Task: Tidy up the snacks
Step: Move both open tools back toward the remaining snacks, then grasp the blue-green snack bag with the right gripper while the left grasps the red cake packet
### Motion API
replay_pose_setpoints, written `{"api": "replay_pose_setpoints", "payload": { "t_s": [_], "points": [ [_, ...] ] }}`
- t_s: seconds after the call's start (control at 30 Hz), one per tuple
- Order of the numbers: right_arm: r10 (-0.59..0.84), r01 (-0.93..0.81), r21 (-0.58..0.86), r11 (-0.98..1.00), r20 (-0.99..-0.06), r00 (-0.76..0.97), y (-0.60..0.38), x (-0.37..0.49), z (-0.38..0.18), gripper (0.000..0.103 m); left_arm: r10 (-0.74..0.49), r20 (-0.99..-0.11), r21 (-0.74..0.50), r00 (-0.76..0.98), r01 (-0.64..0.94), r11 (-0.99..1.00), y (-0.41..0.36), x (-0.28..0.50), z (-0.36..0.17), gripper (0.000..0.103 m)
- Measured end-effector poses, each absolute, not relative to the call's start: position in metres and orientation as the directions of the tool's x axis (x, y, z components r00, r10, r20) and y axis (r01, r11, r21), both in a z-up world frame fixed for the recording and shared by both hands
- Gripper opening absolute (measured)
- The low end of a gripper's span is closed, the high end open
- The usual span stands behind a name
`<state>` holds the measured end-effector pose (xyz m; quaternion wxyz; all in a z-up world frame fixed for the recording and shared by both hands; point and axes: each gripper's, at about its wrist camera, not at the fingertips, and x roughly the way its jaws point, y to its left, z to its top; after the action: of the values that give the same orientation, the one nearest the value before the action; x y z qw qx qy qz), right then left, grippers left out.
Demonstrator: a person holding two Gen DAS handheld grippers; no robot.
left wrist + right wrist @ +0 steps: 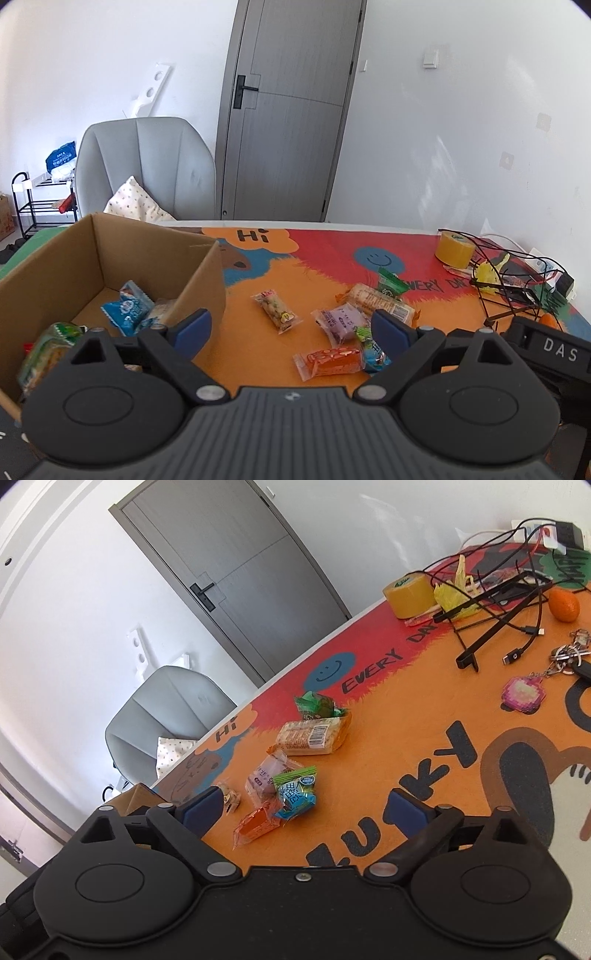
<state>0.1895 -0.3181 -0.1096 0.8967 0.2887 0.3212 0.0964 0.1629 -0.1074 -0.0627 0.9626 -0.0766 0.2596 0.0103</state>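
An open cardboard box (92, 258) stands on the left of the mat, with a blue packet (127, 312) and a green one (48, 350) inside. To its right, loose snacks lie on the orange mat: a peanut packet (279, 312), a purple packet (341, 321), an orange packet (328, 362), a blue-green candy (375, 352), a biscuit pack (380, 301) and a green packet (389, 284). My left gripper (291, 330) is open above the mat beside the box, holding nothing. My right gripper (304, 810) is open and empty, just short of the orange packet (256, 825) and the blue-green candy (295, 794).
At the mat's far right are a yellow tape roll (410, 594), a black wire stand with tangled cables (491, 605), a mandarin (563, 605) and keys with a pink keychain (522, 694). A grey chair (147, 166) and a door (288, 110) stand beyond the table.
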Motion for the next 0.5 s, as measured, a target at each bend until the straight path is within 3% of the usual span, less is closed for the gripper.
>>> {"api": "replay_pose_setpoints", "payload": {
  "t_s": [0.23, 0.4, 0.5],
  "points": [
    [0.404, 0.029, 0.618, 0.785, -0.548, 0.733, -0.319, 0.215, -0.12, 0.079, -0.041, -0.547, -0.153, 0.836, -0.052, 0.987, -0.116, 0.185, -0.073, 0.086],
    [0.433, 0.04, 0.639, 0.768, -0.564, 0.703, -0.318, 0.231, -0.128, 0.068, -0.054, -0.592, -0.176, 0.804, -0.064, 0.982, -0.115, 0.202, -0.081, 0.068],
    [0.444, 0.046, 0.641, 0.766, -0.58, 0.683, -0.314, 0.241, -0.134, 0.064, -0.058, -0.609, -0.181, 0.791, -0.068, 0.981, -0.114, 0.209, -0.086, 0.064]
  ]
}}
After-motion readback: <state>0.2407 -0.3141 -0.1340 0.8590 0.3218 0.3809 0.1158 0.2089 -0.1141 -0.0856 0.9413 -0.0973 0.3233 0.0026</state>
